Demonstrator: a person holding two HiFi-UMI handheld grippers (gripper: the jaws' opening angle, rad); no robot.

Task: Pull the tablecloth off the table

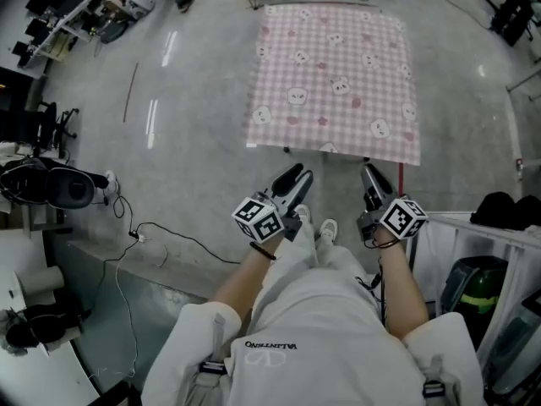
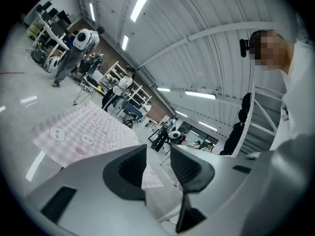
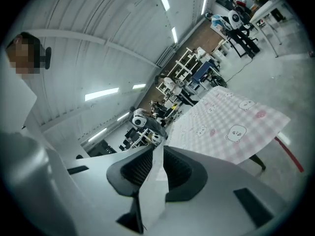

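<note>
- While the person stood just short of the table, the pink checked tablecloth (image 1: 330, 74) lay spread flat over it. It hid the top entirely, so the table showed only as a dark leg (image 3: 257, 162) below the near edge.
- Held close to the body and clear of the cloth, the left gripper (image 1: 293, 184) had its jaws parted with nothing in them (only floor and a corner of the cloth showed through the gap).
- Aimed at the cloth's near edge but apart from it, the right gripper (image 1: 370, 174) had its jaws drawn together at the tips. A pale sliver ran down the slit behind them, and what it was could not be told.
- Small cartoon faces dotted the cloth, their detail too fine to read.
- Figures and racks behind the table in both gripper views were too small and warped to make out.
- Below the white top, the person's legs were mostly hidden, and only the toes of the shoes (image 1: 314, 224) peeked out.
</note>
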